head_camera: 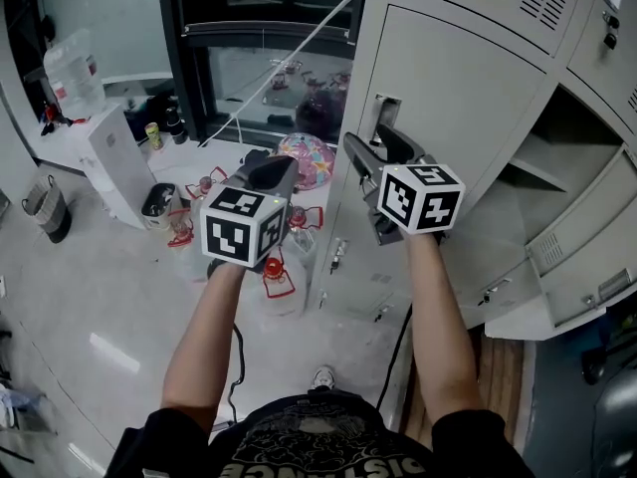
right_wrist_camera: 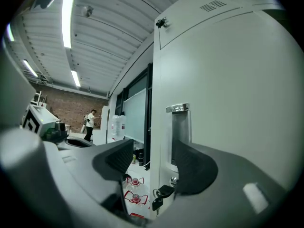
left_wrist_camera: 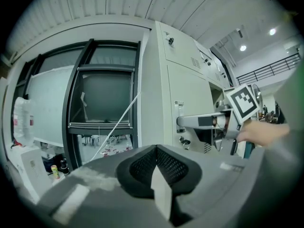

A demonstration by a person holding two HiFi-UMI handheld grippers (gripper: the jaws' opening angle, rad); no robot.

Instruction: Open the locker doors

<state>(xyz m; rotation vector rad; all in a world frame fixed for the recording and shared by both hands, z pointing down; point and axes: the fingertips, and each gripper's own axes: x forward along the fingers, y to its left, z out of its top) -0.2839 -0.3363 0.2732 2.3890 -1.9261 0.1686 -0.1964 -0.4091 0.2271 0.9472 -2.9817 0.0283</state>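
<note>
Right-side lockers point(head_camera: 559, 162) stand open; the near door point(head_camera: 468, 88) looks shut, right gripper point(head_camera: 373, 149) spread at its handle point(head_camera: 385, 113), left gripper point(head_camera: 267, 165) clenched empty.

Pale floor point(head_camera: 100, 297) carries water jugs point(head_camera: 279, 279) (red handles) and a dark bin point(head_camera: 48, 212).

Closed locker door point(head_camera: 468, 88) walls off the right; open air left of its edge, though water jugs point(head_camera: 280, 273) crowd the floor point(head_camera: 100, 297) below.
</note>
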